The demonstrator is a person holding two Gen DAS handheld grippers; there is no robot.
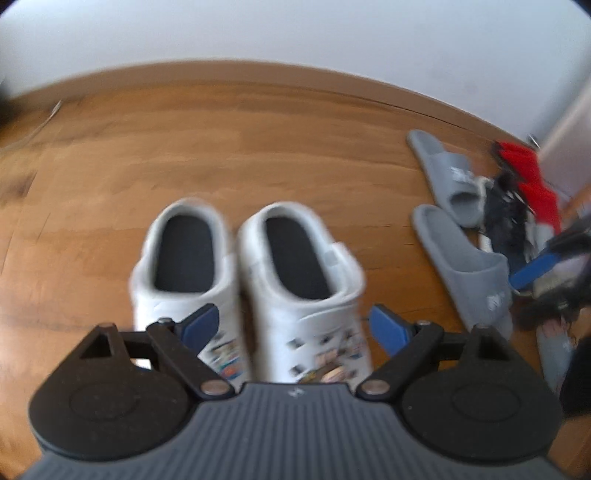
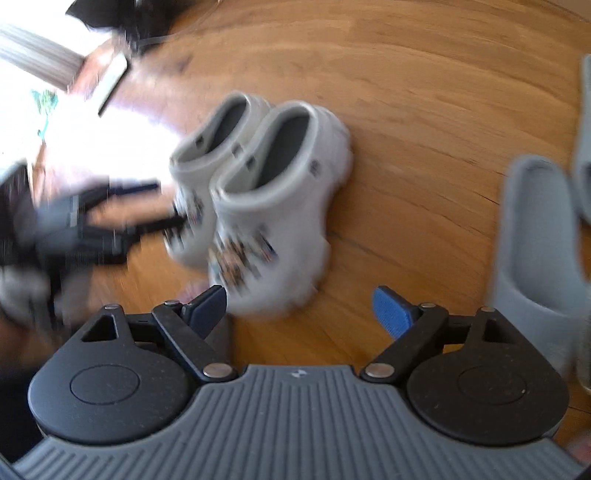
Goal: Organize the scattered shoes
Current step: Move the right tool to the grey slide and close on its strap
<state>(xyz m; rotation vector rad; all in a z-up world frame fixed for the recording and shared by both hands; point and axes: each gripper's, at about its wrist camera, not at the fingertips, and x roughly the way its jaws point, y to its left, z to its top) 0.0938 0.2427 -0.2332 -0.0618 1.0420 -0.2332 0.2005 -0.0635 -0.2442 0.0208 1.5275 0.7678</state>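
Two white clogs with black insoles and coloured charms stand side by side on the wooden floor, toes toward me: the left clog (image 1: 184,266) and the right clog (image 1: 299,266). My left gripper (image 1: 295,326) hangs open just over their toes and holds nothing. In the right wrist view the same pair (image 2: 273,192) lies ahead and to the left of my right gripper (image 2: 299,314), which is open and empty above bare floor. A blurred left gripper (image 2: 162,206) sits beside the far clog's toe.
Two grey slippers (image 1: 454,177) (image 1: 476,266) lie to the right of the clogs; one grey slipper (image 2: 535,236) is close to my right gripper's right side. A red and black heap (image 1: 524,184) lies beyond them. The white wall (image 1: 295,33) borders the floor.
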